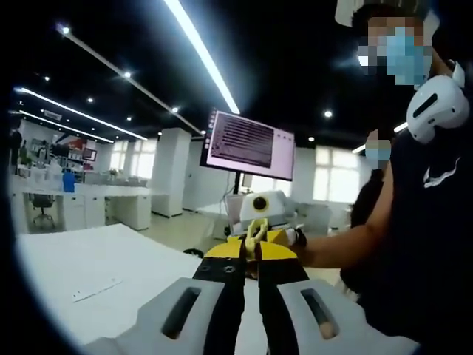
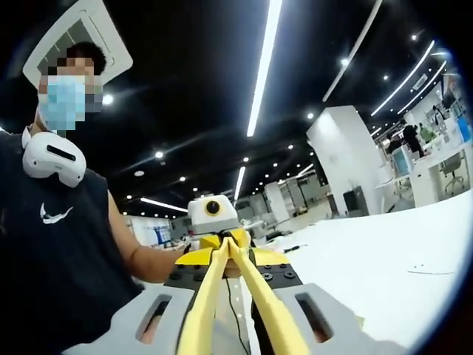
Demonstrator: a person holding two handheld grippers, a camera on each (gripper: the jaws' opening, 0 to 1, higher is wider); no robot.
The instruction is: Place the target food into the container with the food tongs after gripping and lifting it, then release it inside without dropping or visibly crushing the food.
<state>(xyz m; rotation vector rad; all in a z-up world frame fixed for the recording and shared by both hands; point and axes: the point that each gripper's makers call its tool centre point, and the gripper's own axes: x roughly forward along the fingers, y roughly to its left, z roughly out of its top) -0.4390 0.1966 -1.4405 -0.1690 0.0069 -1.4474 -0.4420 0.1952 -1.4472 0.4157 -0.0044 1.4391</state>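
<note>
— Any container, and anything in it?

— I cannot make one out, so I cannot tell what it holds. The same goes for the food: I cannot tell where it lies relative to the tongs.

— Then start with the left gripper view.

— The left gripper (image 1: 251, 257) rises from the bottom, its jaws side by side with a narrow slit between them. I cannot tell whether they press on anything. Just past their tips stands a short yellow end of the tongs (image 1: 256, 233), upright and small. From here I cannot tell whether the arms are apart or together. Below and to the left of the tongs spreads a white table (image 1: 96, 274). Well behind them a monitor (image 1: 247, 144) stands lit. To the right of the tongs is a person (image 1: 429, 222) in a dark sleeveless top, one forearm reaching in toward them.

— And the right gripper view?

— It gives the whole length of the tongs. The right gripper (image 2: 230, 259) has both yellow arms running forward between its jaws, which close on them. The arms lie apart near the camera and draw together at the far end, close to the left gripper facing them. Nothing is clamped between the arms. Here the person stands to the left of the tongs and the table stretches away to their right
</note>
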